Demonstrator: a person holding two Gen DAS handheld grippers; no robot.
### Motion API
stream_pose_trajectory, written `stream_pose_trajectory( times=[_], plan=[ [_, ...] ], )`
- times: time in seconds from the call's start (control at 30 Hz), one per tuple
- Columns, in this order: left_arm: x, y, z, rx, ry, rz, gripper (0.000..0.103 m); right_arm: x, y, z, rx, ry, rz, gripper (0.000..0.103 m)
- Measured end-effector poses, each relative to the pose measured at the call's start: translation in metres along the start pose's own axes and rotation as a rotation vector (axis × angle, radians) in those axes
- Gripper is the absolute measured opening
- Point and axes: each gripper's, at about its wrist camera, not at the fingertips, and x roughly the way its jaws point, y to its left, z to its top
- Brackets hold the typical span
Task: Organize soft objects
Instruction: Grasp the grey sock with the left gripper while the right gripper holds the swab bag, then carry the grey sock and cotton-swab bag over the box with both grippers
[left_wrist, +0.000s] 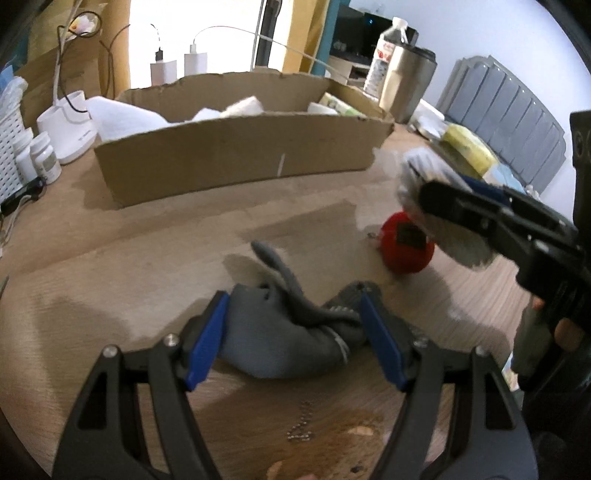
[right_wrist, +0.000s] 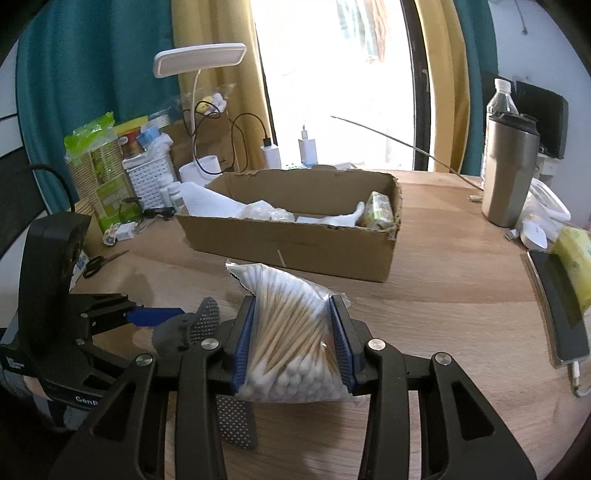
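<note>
The right gripper (right_wrist: 293, 345) squeezes a bag of swabs (right_wrist: 291, 332) between its two blue pads, and the bag bulges out above and below them. It hangs in the air above the table (right_wrist: 461, 325). The box (right_wrist: 295, 236) sits ahead of the fingers and well apart from them, with white soft things already inside. The left gripper (left_wrist: 293, 339) points down at a gray sock (left_wrist: 280, 332) that lies crumpled on the table. Its pads stand wide on both sides of the sock, and they do not seem to press it yet, so this gripper is loose. A red ball (left_wrist: 404, 245) lies past the sock, off to the right of the left fingers. The step now looks like carrying the bag to the box. To do it well, the right fingers should keep a firm, even squeeze, since the bag is slippery and could slide out. The bag should go up over the near wall of the box before the fingers let go. The left fingers should close low around the thick middle of the sock, not its thin end.
</note>
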Motion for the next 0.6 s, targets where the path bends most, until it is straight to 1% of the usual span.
stream_pose_trajectory(
  times=[0.27, 0.4, 0.47, 0.53, 0.57, 0.6],
  plan=[
    [0.001, -0.008, -0.002, 0.046, -0.001, 0.021, 0.074, -0.003, -0.005, -0.002, 0.013, -0.006, -0.012, 0.041],
    [0.004, -0.015, -0.007, 0.105, -0.006, 0.036, 0.072, -0.004, -0.005, -0.001, 0.013, -0.009, -0.013, 0.041],
    [0.002, -0.019, -0.009, 0.129, -0.012, 0.024, 0.056, -0.006, -0.005, -0.001, 0.014, -0.011, -0.015, 0.041],
    [0.0, -0.023, -0.009, 0.152, -0.018, 0.021, 0.048, -0.006, -0.005, -0.001, 0.013, -0.012, -0.016, 0.041],
    [-0.002, -0.024, -0.009, 0.158, -0.023, 0.02, 0.041, -0.007, -0.005, -0.001, 0.013, -0.013, -0.017, 0.041],
    [-0.004, -0.024, -0.009, 0.159, -0.029, 0.016, 0.039, -0.007, -0.005, 0.0, 0.013, -0.012, -0.017, 0.041]
  ],
)
